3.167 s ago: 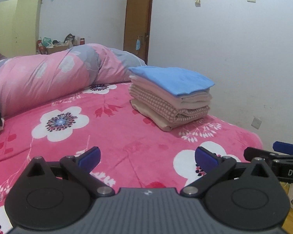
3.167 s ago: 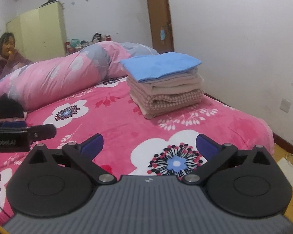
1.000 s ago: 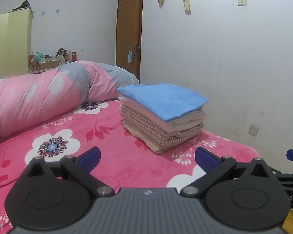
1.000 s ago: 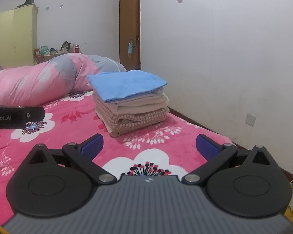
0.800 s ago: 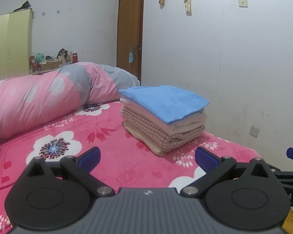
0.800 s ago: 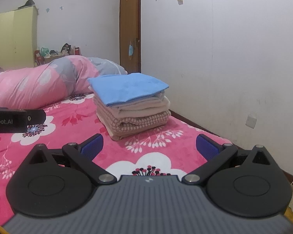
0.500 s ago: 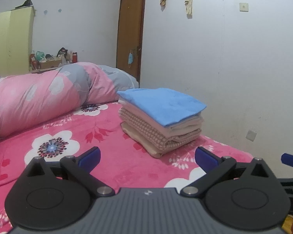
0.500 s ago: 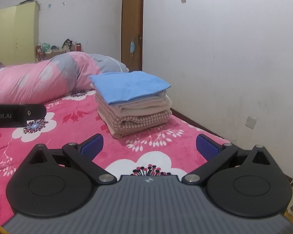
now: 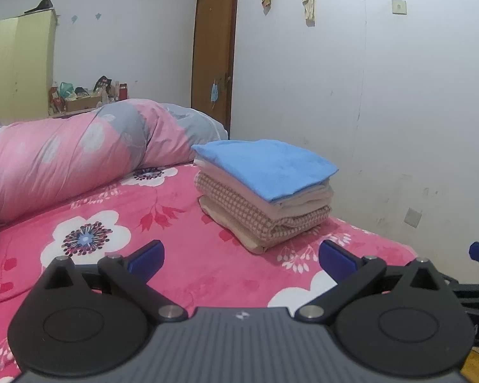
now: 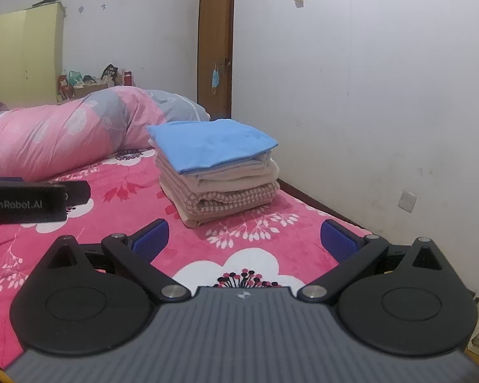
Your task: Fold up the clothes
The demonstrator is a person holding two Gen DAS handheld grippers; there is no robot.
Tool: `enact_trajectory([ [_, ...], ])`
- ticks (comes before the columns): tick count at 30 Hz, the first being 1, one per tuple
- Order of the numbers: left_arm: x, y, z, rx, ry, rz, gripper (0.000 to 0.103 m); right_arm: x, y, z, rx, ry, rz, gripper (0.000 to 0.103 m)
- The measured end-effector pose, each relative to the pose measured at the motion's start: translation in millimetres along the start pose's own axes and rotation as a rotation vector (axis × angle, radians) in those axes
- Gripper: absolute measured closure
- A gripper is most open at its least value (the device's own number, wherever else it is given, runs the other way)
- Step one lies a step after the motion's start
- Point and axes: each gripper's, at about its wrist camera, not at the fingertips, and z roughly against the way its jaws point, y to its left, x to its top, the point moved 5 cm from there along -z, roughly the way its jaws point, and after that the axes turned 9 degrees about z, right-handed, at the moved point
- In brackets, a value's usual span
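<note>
A bed covered with a bright pink fleece blanket printed with large white flowers fills the lower part of both views and runs alongside a plain white wall. Across its far end lies a long rolled quilt in pink and grey with pale flowers. Behind the quilt stands a pale yellow wardrobe, and a brown wooden door is set in the corner, with a blue face mask hanging at its handle.

The stack of folded clothes rests on the blanket near the wall-side edge of the bed, just in front of the quilt's end. A blue fleece piece lies on top; under it are cream layers, then a beige checked piece, and a plain beige piece at the bottom. The edges are roughly aligned and the stack is upright.

The left tongs hover over the blanket with the jaws spread wide, holding nothing, well short of the stack. The right tongs are likewise wide open and empty, over a white flower print, apart from the stack. The two tools sit side by side.
</note>
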Motion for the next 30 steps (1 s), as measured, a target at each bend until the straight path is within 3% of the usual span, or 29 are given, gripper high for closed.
enact_trajectory([
  [30, -2.6, -4.5, -3.5, -0.011, 0.019, 0.001, 0.0, 1.1, -1.5, -0.3, -0.019, 0.006, -0.025, 0.001],
])
